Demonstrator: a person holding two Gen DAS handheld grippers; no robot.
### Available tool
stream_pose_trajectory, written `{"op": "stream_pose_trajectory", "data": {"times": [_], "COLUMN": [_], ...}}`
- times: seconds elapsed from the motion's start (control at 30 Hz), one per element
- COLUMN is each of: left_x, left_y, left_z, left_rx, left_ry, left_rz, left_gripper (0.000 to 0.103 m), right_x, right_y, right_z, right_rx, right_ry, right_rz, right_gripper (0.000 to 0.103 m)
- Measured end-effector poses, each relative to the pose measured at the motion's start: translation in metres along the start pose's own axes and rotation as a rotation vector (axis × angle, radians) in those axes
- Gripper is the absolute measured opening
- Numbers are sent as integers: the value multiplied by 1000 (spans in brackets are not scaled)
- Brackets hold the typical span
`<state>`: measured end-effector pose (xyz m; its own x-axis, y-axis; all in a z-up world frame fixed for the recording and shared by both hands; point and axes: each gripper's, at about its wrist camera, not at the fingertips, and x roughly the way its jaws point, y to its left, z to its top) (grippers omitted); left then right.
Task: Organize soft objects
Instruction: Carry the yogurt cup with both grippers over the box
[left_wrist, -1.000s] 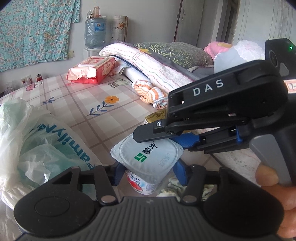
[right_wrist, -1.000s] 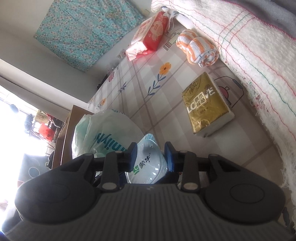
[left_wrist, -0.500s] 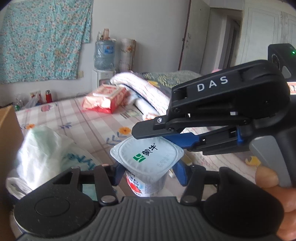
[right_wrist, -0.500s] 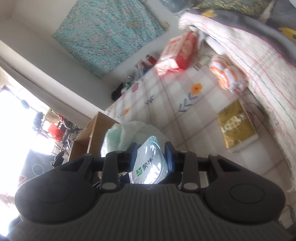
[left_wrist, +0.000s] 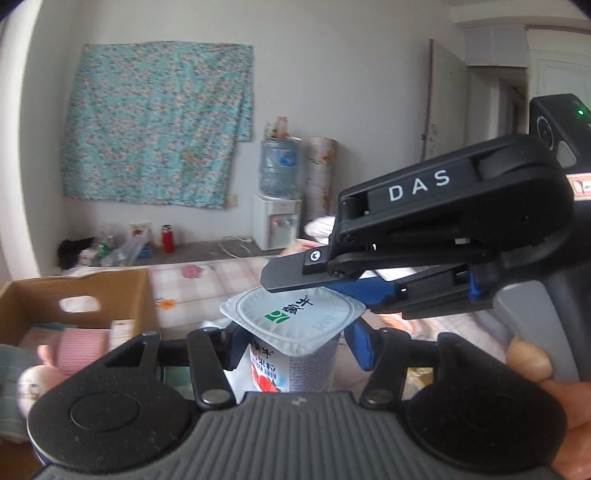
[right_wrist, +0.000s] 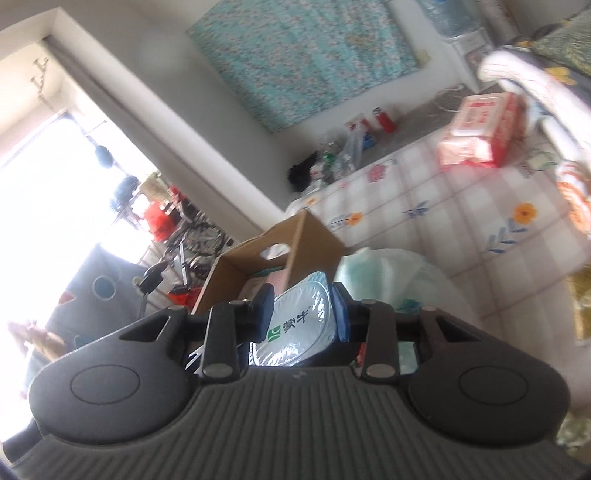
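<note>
Up close in the left wrist view, the left gripper (left_wrist: 291, 345) clamps its blue pads on the body of a small white plastic yogurt cup with a foil lid and a strawberry label (left_wrist: 290, 332), held upright above the bed. From the right, the black right gripper (left_wrist: 332, 286) reaches in and its blue-lined fingers pinch the far right edge of the lid; a person's hand (left_wrist: 532, 373) holds its grey handle. An open brown cardboard box (left_wrist: 74, 299) with folded cloth inside sits near left, beyond it the checked floral bedsheet (left_wrist: 207, 280). Turning to the right wrist view, the right gripper (right_wrist: 303, 314) grips the cup (right_wrist: 299, 325) by its foil lid between both pads. Just beyond stand the box (right_wrist: 295, 243) and, right of it, a white and green plastic bag (right_wrist: 391, 273); a red and white tissue pack (right_wrist: 480, 133) lies far right on the sheet (right_wrist: 443, 206).
</note>
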<state>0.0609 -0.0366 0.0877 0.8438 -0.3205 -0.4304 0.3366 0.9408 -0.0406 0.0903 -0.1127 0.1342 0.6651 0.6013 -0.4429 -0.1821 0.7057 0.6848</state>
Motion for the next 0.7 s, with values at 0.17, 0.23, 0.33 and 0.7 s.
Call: {"op": "stream_pose_trajectory", "data": {"times": [0.17,0.23,0.33,0.7], "left_x": [-18,-24,-30,-13], "left_y": [37,53,79,161], "left_z": [9,11,9,-29], "left_rx": [-20,-43,-82,-290], "left_ry": [18,44,99,398], "left_rz": [122,159,198,102], "left_gripper": [56,56,56,56], "right_x": [44,66,101,202], "right_y": [48,66,89,118], "right_z": [2,0,-6,-51], "right_rx": [-47,-56,-70,-149], "right_ry": [124,192,309,731], "right_rz": [85,117,146,28], "right_gripper": [34,34,34,43]}}
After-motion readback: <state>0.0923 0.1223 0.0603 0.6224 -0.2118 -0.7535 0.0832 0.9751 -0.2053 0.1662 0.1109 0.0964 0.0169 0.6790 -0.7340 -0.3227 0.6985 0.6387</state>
